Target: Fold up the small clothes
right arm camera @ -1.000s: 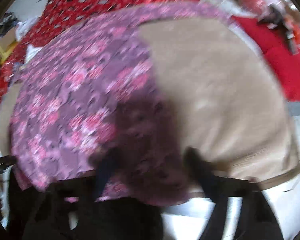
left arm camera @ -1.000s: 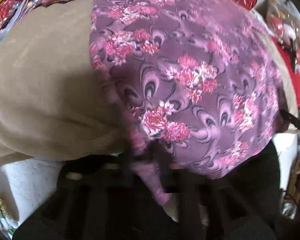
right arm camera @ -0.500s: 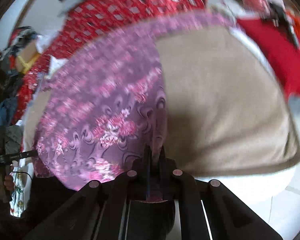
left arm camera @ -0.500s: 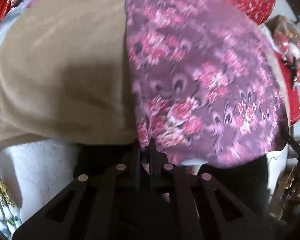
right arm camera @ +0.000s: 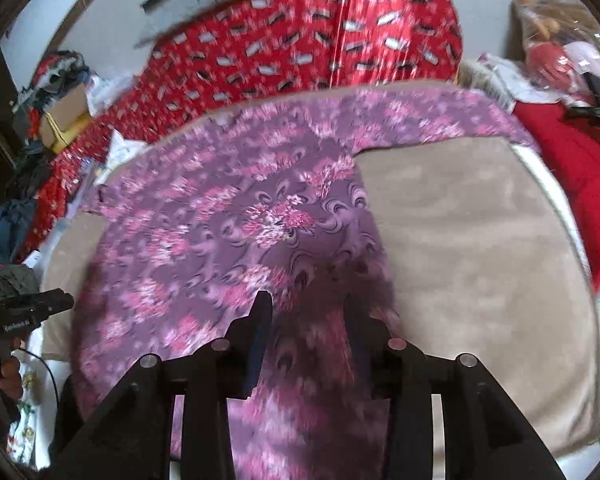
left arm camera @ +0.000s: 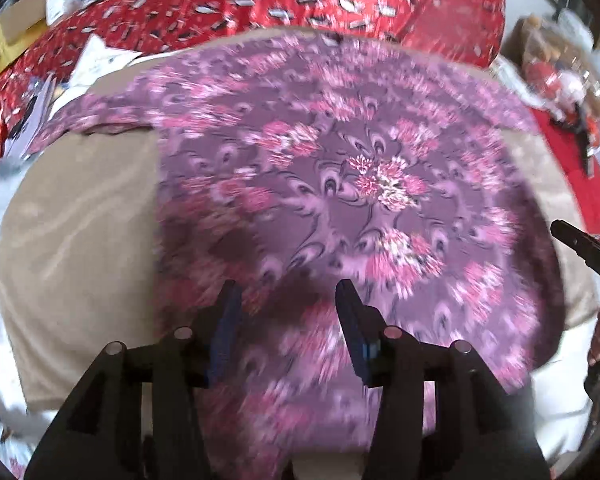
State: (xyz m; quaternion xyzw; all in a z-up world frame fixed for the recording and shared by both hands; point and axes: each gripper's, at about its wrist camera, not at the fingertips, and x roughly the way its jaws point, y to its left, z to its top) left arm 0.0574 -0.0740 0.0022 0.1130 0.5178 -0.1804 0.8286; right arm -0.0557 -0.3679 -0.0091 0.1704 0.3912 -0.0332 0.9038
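Soft, even daylight fills both views with no hard glare, and the only clear shadows are the dark patches on the purple floral garment [left arm camera: 340, 200] just ahead of the left gripper [left arm camera: 288, 292] and the right gripper [right arm camera: 306, 304]. Motion blur smears most of each picture, streaking the floral print and the red patterned cloth [right arm camera: 320, 40] behind it, while a small patch of flowers near each centre stays fairly sharp. The fisheye lens bows the beige blanket [right arm camera: 480, 260] into a dome and closes each frame in a black, rounded vignette at the corners.
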